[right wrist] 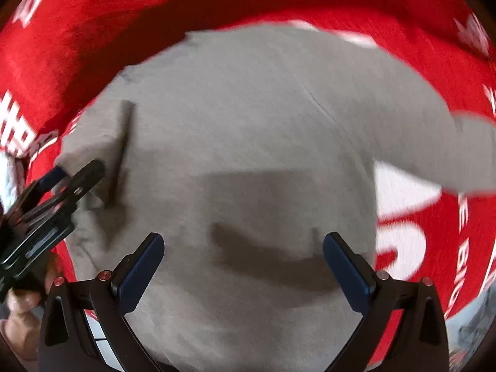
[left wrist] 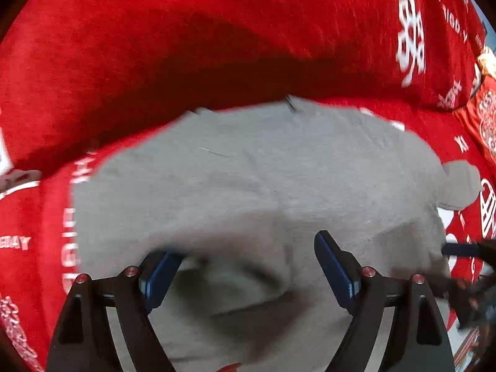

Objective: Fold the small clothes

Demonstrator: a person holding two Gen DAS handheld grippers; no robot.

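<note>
Lying flat across our red printed cloth (left wrist: 217, 31), the grey garment (right wrist: 248, 124) fills the centre. Our left gripper (left wrist: 248, 266) and right gripper (right wrist: 243, 263) hover over it at 6 o'clock, jaws wide, gripping nothing.

A red cover (left wrist: 217, 31) with white lettering spreads across the surface.

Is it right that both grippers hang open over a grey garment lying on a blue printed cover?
Not quite: the cover is red with white print, not blue, as the left wrist view shows. The rest holds: the left gripper and right gripper hang open above the grey garment.
</note>
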